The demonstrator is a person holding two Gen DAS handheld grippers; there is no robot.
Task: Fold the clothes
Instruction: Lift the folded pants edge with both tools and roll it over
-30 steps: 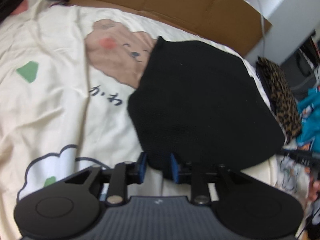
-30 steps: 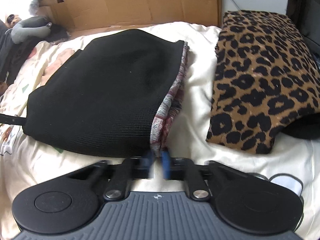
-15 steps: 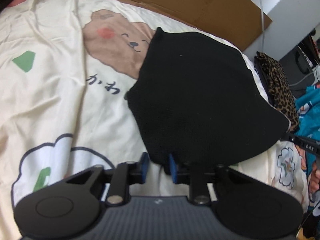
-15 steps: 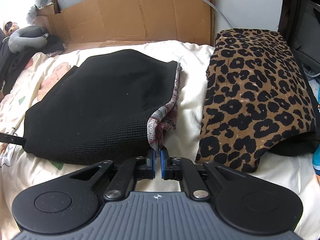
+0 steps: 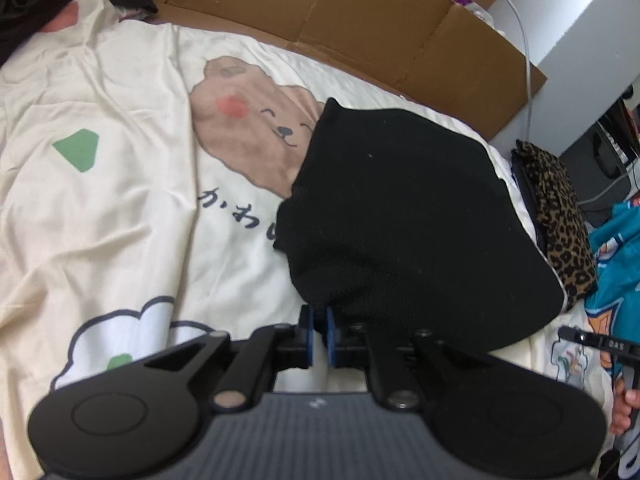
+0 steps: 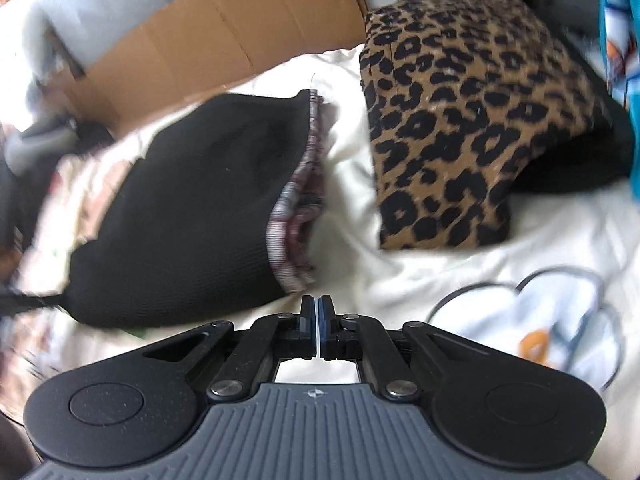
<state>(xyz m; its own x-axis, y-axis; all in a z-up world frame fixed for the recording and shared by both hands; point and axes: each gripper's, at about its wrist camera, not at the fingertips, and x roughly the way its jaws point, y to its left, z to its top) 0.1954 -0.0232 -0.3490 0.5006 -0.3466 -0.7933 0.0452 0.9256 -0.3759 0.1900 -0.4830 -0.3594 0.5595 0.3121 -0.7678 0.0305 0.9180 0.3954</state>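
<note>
A folded black knit garment (image 5: 420,224) with a plaid inner layer (image 6: 298,216) lies on the cream bedsheet (image 5: 120,220). In the left wrist view my left gripper (image 5: 319,314) sits at the garment's near left corner, its blue pads nearly together and pinching the edge of the knit. In the blurred right wrist view my right gripper (image 6: 318,312) is shut with nothing between its pads. It hovers over bare sheet, just right of the garment's near plaid corner and apart from it.
A folded leopard-print item (image 6: 460,120) lies to the right of the black garment. Flattened cardboard (image 5: 360,20) lines the far side of the bed. Teal fabric (image 5: 616,248) hangs at the right edge. A person's fingers (image 5: 624,408) show at the lower right.
The left jaws have narrowed onto the garment's corner. The right gripper has rolled and drawn off to the right, away from the plaid hem that was at its tips.
</note>
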